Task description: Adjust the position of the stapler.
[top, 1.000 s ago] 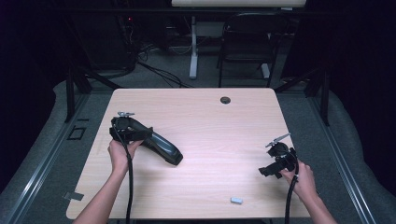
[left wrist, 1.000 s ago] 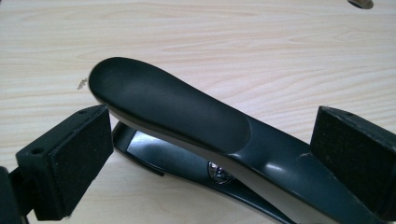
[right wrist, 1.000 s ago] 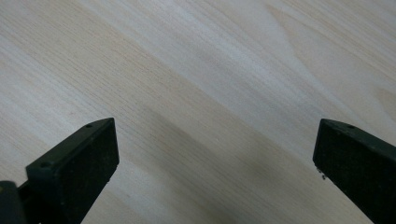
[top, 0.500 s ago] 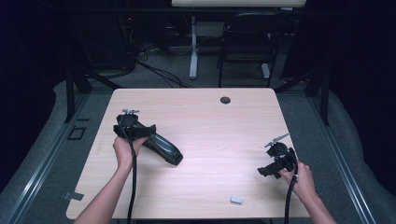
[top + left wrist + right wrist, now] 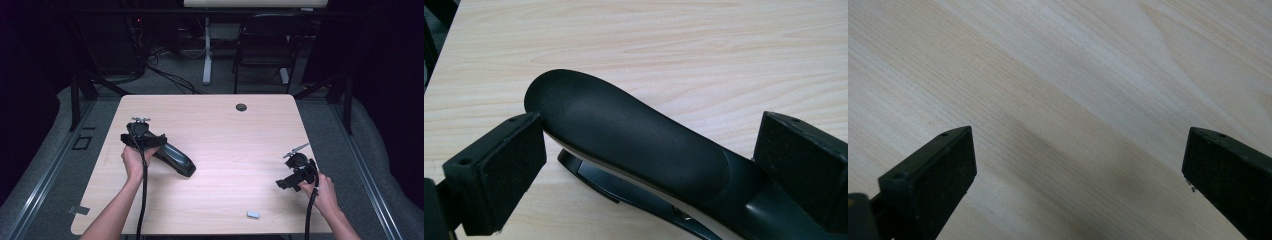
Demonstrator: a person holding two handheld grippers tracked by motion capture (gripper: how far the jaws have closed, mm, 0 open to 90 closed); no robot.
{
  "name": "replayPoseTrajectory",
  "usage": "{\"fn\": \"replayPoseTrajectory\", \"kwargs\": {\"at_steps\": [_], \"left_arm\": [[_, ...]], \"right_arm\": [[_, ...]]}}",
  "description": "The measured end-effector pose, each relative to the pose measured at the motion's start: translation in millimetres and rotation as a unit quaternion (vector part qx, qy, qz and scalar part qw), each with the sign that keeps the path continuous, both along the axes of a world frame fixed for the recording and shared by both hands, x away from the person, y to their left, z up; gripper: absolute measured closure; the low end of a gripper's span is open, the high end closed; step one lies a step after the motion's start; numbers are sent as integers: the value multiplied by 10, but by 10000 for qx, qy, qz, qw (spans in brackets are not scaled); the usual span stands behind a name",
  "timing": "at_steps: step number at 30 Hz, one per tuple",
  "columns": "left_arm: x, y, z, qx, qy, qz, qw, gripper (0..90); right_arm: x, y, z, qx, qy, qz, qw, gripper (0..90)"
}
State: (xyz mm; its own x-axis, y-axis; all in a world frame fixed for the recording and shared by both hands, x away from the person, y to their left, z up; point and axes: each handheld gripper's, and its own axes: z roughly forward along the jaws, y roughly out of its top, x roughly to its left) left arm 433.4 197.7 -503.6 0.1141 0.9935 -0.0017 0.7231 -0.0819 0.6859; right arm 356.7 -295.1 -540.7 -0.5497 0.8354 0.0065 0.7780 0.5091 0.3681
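A black stapler [image 5: 176,159] lies on the pale wood table [image 5: 225,130], left of centre, its nose toward the table's middle. My left gripper [image 5: 152,143] stands open around the stapler's rear. In the left gripper view the stapler [image 5: 634,140] runs between the two wide-apart jaws of that gripper [image 5: 649,165], its rounded nose close by the left pad [image 5: 504,175]. My right gripper [image 5: 286,183] hovers low over bare wood near the right front of the table. Nothing lies between the open jaws of the right gripper [image 5: 1073,185].
A small grey-white block [image 5: 253,215] lies near the table's front edge, left of my right hand. A dark round grommet [image 5: 241,107] sits at the back centre. Beyond the table stand a black chair [image 5: 265,40] and a desk leg with cables on the floor.
My left gripper has shifted slightly to the right, closer over the stapler's rear. The right gripper has hardly moved.
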Motion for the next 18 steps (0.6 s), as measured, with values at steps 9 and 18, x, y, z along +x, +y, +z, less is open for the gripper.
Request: {"fn": "replayPoseTrajectory", "kwargs": {"at_steps": [9,18], "left_arm": [[58,-4,-44,70,82,174,9998,6],[68,58,-35,-45,106,59,9999,18]], "right_arm": [[8,3,-11,-46,54,-12,10000,11],[-1,-18,-17,-33,131,-37,9999,17]]}}
